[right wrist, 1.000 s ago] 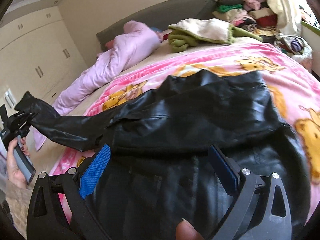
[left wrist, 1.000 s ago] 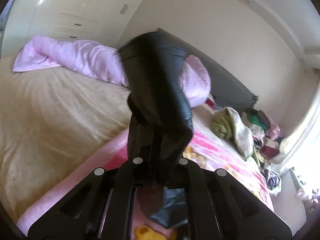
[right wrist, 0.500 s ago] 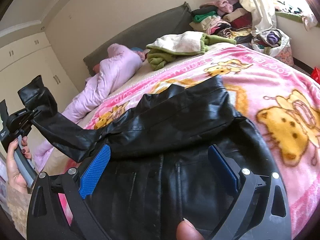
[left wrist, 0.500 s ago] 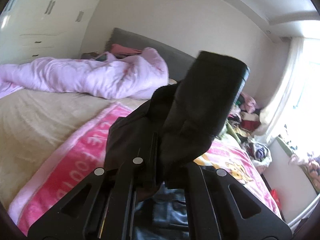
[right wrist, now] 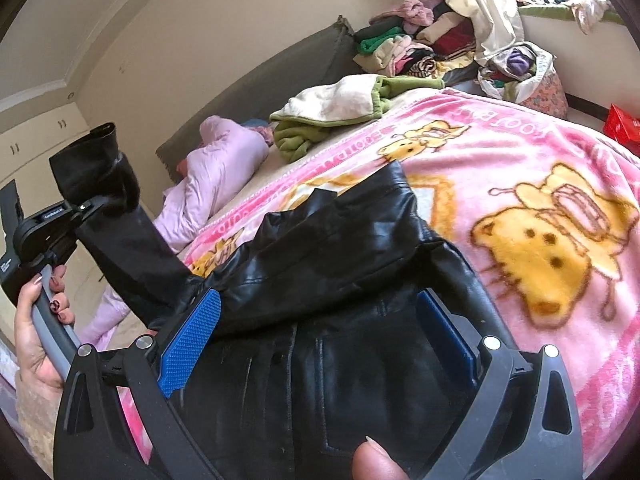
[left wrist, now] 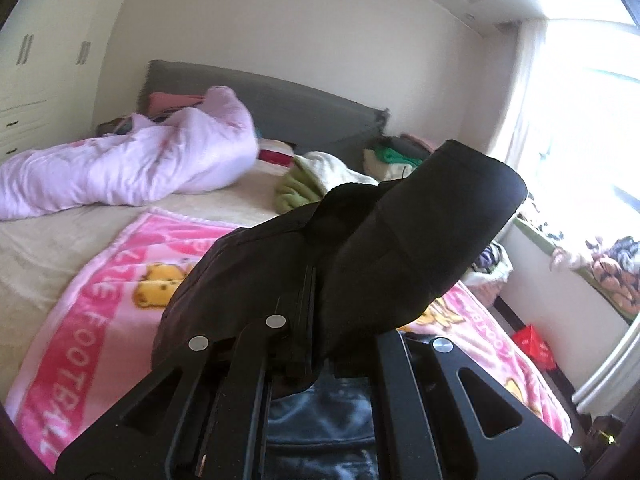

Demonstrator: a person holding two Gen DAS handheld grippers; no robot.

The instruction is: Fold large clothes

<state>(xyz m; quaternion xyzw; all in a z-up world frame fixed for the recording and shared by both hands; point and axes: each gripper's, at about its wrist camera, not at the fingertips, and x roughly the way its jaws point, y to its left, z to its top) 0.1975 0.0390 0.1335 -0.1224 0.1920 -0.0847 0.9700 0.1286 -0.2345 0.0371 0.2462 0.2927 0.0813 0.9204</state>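
Swinging up and inward, my left gripper [right wrist: 86,206] clamps the black leather jacket's sleeve [right wrist: 132,256] for folding across while my right gripper [right wrist: 316,344] hovers open.

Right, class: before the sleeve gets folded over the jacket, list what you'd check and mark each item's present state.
1. Left gripper shut on the sleeve: ok.
2. Sleeve lifted off the blanket: ok.
3. Jacket lying flat: not ok, the upper part is rumpled.
4. Right gripper open, above the jacket: ok.
5. Right gripper pressing the jacket: cannot tell.
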